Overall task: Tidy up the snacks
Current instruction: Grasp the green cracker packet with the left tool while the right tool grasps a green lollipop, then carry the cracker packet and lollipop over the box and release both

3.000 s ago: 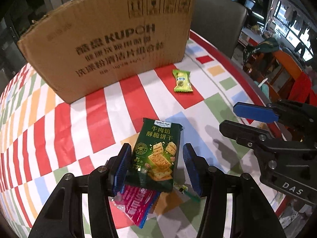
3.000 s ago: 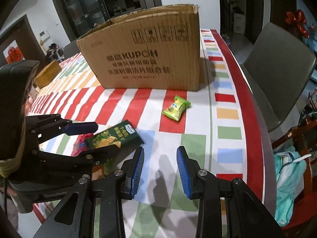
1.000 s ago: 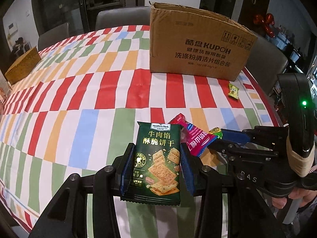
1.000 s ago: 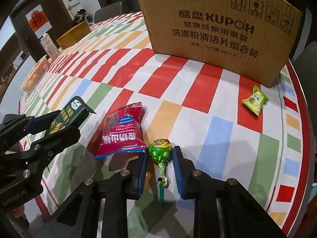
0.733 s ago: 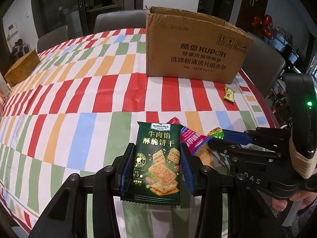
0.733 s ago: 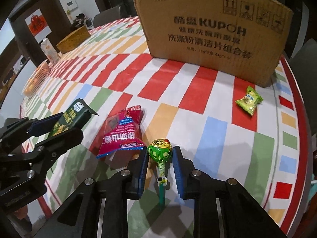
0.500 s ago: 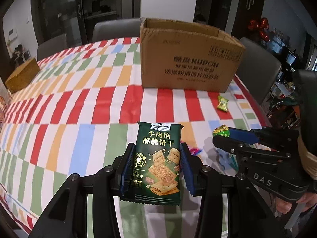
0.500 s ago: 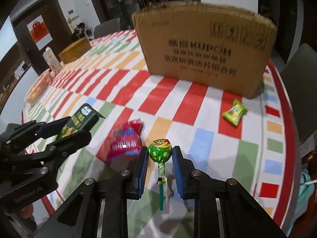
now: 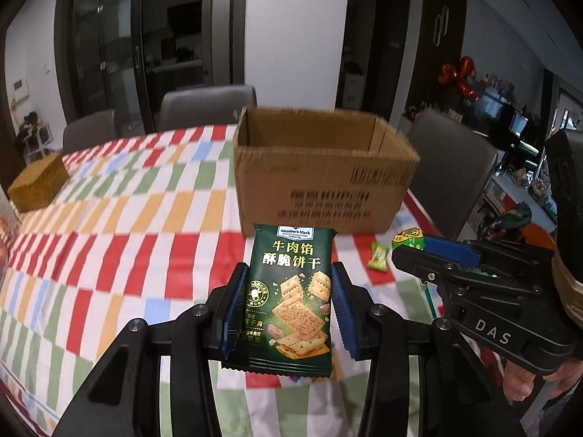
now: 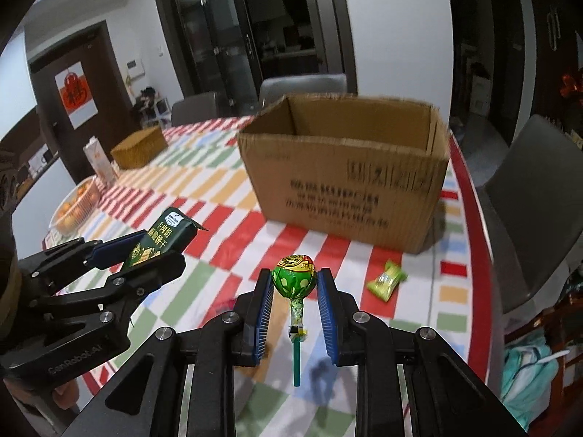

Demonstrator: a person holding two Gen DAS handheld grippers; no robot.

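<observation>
**Carrying two snacks toward the open box**

Left gripper [image 9: 288, 313] is clamping the cracker packet [image 9: 291, 291] partway closed; right gripper [image 10: 294, 307] is pinching the lollipop [image 10: 293, 277] nearly shut. Cardboard box [image 9: 320, 178] is sitting at 12 o'clock. Risks: the round lollipop head slipping out; grippers colliding over the opening.

Dark green cracker packet [image 9: 291, 298]; green spotted lollipop [image 10: 293, 281]; plain brown cardboard box [image 9: 320, 185]; red, green, blue and orange chequered bench cloth [image 9: 120, 225].
</observation>
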